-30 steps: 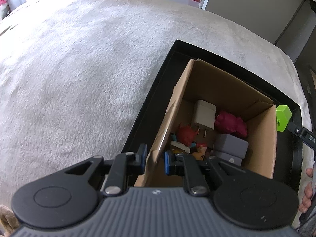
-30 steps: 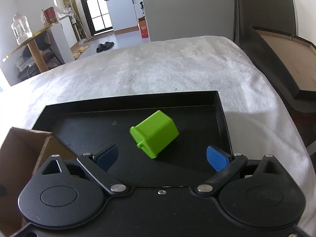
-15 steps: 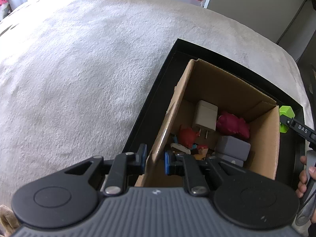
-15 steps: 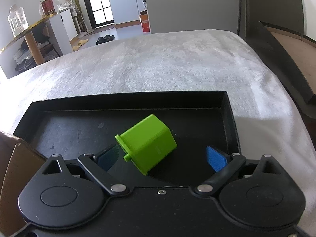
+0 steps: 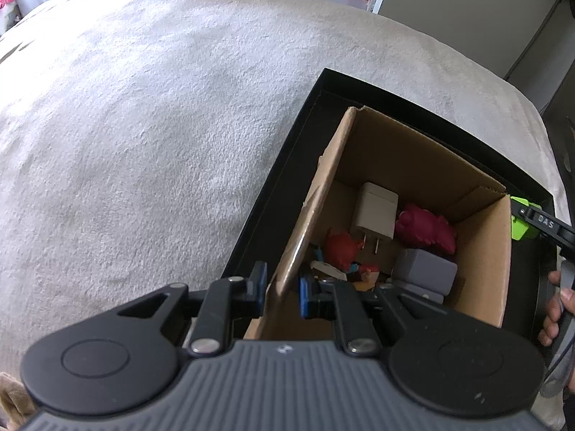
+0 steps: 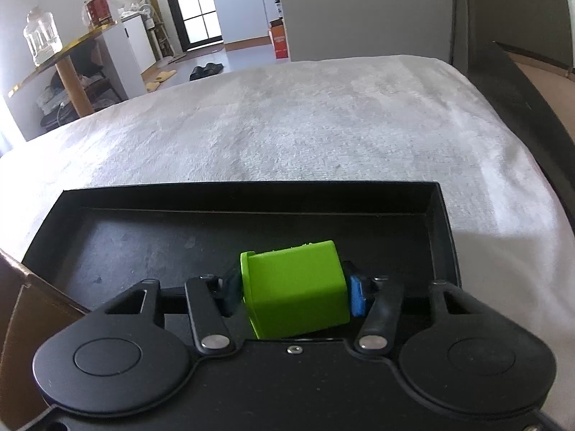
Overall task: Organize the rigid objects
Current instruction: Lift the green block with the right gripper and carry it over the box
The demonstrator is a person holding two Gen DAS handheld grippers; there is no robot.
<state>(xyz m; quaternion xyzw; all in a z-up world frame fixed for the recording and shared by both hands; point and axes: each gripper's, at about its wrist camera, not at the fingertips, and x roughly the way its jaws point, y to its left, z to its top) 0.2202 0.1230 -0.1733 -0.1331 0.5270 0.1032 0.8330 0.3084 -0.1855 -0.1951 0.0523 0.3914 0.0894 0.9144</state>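
My left gripper (image 5: 282,292) is shut on the near left wall of an open cardboard box (image 5: 424,165) that stands in a black tray (image 5: 287,179). Inside the box lie a white charger (image 5: 375,212), a dark red toy (image 5: 426,230), a grey block (image 5: 427,273) and a small red figure (image 5: 339,248). Beyond the box's right wall I see the green block (image 5: 519,230). In the right wrist view the green block (image 6: 294,287) sits on the tray floor (image 6: 143,244). My right gripper (image 6: 293,291) is closing on it, both blue pads against its sides.
The tray rests on a white fleecy cover (image 5: 143,143). A dark case with a brown inside (image 6: 521,82) stands off its right edge. A person's fingers (image 5: 555,316) show at the right border. Slippers and furniture lie on the floor beyond.
My right gripper moved forward and down over the green block and its jaws closed from wide apart onto the block's sides. The block turned square to the pads. The left gripper stayed put.
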